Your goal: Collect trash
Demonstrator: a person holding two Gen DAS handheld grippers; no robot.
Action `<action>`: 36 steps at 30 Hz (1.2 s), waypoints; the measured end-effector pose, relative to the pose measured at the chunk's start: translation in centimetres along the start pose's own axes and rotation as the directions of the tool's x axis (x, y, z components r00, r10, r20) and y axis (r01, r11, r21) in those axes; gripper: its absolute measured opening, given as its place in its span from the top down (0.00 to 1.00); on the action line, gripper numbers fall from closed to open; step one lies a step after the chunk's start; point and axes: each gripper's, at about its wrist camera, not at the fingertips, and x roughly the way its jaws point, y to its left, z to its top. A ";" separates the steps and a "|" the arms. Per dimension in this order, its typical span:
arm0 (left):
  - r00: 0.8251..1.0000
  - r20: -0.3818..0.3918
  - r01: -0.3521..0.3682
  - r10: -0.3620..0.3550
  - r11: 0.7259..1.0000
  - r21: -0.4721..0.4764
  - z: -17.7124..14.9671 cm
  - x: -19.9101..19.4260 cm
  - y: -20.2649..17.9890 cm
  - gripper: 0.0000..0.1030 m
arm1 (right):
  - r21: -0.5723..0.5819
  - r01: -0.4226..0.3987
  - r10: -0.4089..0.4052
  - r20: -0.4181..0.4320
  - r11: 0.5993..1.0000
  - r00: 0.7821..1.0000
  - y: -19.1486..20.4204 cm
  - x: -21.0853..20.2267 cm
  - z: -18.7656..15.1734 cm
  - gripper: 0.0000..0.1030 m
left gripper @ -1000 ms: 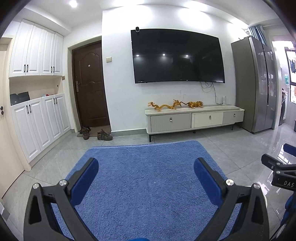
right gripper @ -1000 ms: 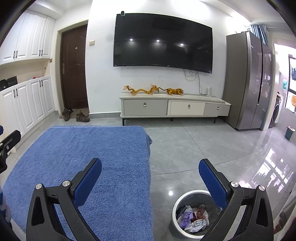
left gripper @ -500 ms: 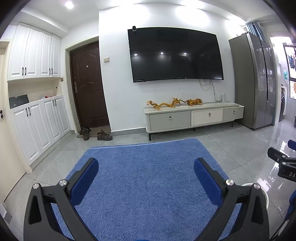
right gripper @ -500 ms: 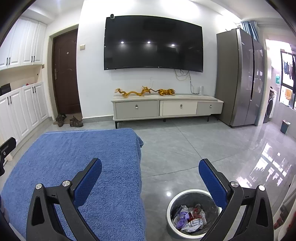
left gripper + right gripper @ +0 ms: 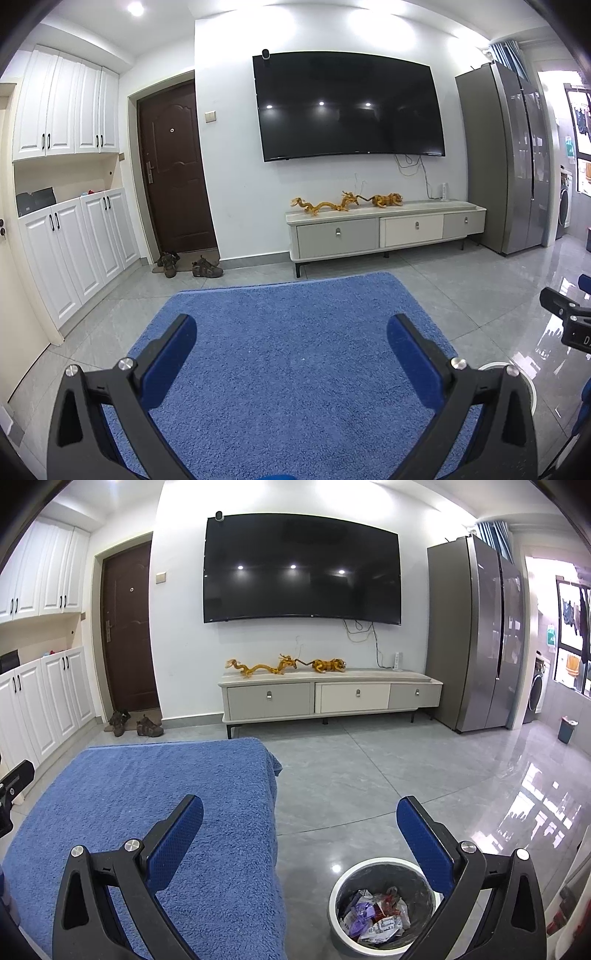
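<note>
A round grey trash bin [image 5: 384,871] with a white rim stands on the floor at the lower right of the right wrist view, holding several crumpled wrappers [image 5: 376,914]. Its rim also peeks out in the left wrist view [image 5: 493,366]. My right gripper [image 5: 300,814] is open and empty, above the edge of a blue cloth-covered surface [image 5: 147,797] and the bin. My left gripper [image 5: 291,332] is open and empty over the same blue cloth [image 5: 295,362]. No loose trash shows on the cloth.
A TV cabinet [image 5: 332,698] with golden dragon figures stands under a wall TV [image 5: 301,568]. A grey fridge [image 5: 476,635] is at the right, white cupboards [image 5: 74,236] and a brown door [image 5: 175,170] with shoes [image 5: 207,267] at the left. A small blue bin [image 5: 567,729] is far right.
Both cameras have tilted and drifted slightly, so the room sits a little differently in view. The bin has come further into the right wrist view. Both grippers stay open.
</note>
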 end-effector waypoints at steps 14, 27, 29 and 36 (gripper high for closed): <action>1.000 -0.010 0.004 -0.004 1.000 -0.011 -0.2 0.8 0.5 0.00 | 0.008 0.009 -0.009 0.013 1.000 1.000 -0.3 0.4 -0.2 0.00; 1.000 -0.013 0.021 -0.021 1.000 0.000 -0.4 0.9 -0.1 0.00 | 0.024 0.011 -0.011 0.016 1.000 1.000 -0.7 0.4 -0.5 0.00; 1.000 -0.017 0.021 -0.021 1.000 0.003 -0.5 1.0 0.0 0.00 | 0.020 0.010 -0.011 0.016 1.000 1.000 -0.6 0.5 -0.5 0.00; 0.999 -0.032 0.012 -0.011 1.000 0.005 -0.9 1.3 -0.1 0.00 | 0.033 -0.001 0.000 0.014 0.999 1.000 -0.9 0.9 -0.5 0.00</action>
